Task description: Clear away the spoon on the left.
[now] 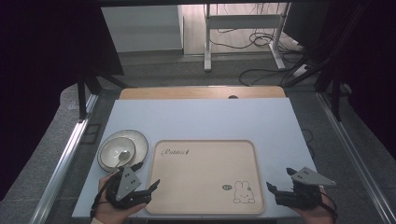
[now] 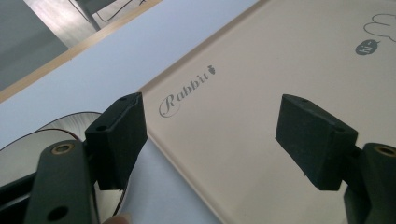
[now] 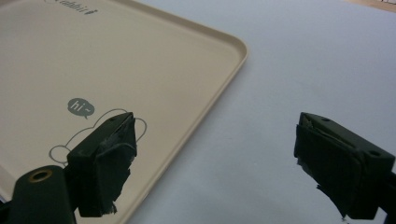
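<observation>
Nearest, at the front edge of the desk (image 1: 201, 116), both hands hold their tools low over the surface. On the left, the left gripper (image 1: 148, 175) is released, its jaws spread wide with nothing between them; in the left gripper view one jaw hangs over the beige tray (image 1: 196, 177) and the other over the gap between the tray's left rim and the plate (image 1: 139, 140). On the right, the right gripper (image 1: 279, 179) is likewise released and empty, sitting just off the tray's near right corner; in the right gripper view one jaw hangs over the rabbit drawing (image 3: 60, 149) and the other over bare white desk. The tray lies flat in the middle of the near half of the desk, with the rabbit drawing and a small "hi" bubble (image 1: 227, 187) near its front right corner and the word "Rabbit" (image 1: 175, 151) printed at its far left corner. Just beside the tray's far left corner sits the plate, carrying a smaller bowl (image 1: 116, 151) with a spoon (image 1: 123, 156) resting in it. Farther back, a wooden strip (image 1: 201, 92) borders the desk's far edge, and beyond it white frame legs (image 1: 208, 42) and loose cables (image 1: 257, 39) stand on the floor.
</observation>
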`<action>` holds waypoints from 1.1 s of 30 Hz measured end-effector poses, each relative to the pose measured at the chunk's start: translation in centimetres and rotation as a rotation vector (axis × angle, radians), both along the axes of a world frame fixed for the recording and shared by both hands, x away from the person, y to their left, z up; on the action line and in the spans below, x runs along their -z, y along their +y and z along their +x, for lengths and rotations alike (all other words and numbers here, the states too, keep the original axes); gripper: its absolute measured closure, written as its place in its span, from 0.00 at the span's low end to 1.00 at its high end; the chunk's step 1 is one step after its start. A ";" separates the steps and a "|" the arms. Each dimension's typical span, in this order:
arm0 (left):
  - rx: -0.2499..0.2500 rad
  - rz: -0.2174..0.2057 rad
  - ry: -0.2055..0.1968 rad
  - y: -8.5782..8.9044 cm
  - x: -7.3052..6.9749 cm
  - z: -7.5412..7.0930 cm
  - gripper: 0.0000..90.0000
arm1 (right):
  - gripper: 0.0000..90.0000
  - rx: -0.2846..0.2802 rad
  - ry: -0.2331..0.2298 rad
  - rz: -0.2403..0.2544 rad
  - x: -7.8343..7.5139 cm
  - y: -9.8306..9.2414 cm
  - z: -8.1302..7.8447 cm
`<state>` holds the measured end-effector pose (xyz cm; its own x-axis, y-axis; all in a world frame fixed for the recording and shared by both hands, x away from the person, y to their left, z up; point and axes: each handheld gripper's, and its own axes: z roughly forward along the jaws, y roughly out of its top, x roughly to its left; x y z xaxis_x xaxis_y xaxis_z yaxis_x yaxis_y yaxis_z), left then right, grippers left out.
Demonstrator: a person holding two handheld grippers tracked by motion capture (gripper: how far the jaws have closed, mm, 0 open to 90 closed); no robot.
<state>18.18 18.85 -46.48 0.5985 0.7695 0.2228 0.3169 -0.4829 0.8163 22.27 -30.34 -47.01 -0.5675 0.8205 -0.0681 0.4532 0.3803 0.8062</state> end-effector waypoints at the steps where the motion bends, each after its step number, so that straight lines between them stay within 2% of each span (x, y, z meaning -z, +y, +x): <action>1: 0.000 0.002 -0.001 0.0 0.0 0.0 0.27 | 0.14 0.000 0.001 -0.001 0.0 0.0 0.0; 8: -0.006 0.001 -0.005 0.2 -0.2 0.0 0.27 | 0.15 0.003 0.001 -0.005 0.0 0.0 0.0; 17: -0.013 -0.011 -0.039 0.3 -1.3 -0.6 0.27 | 0.15 0.009 0.002 -0.001 0.0 -0.1 0.0; 33: -0.041 -0.009 -0.061 1.1 -1.8 -0.7 0.27 | 0.15 0.001 0.009 -0.010 0.1 -0.1 0.0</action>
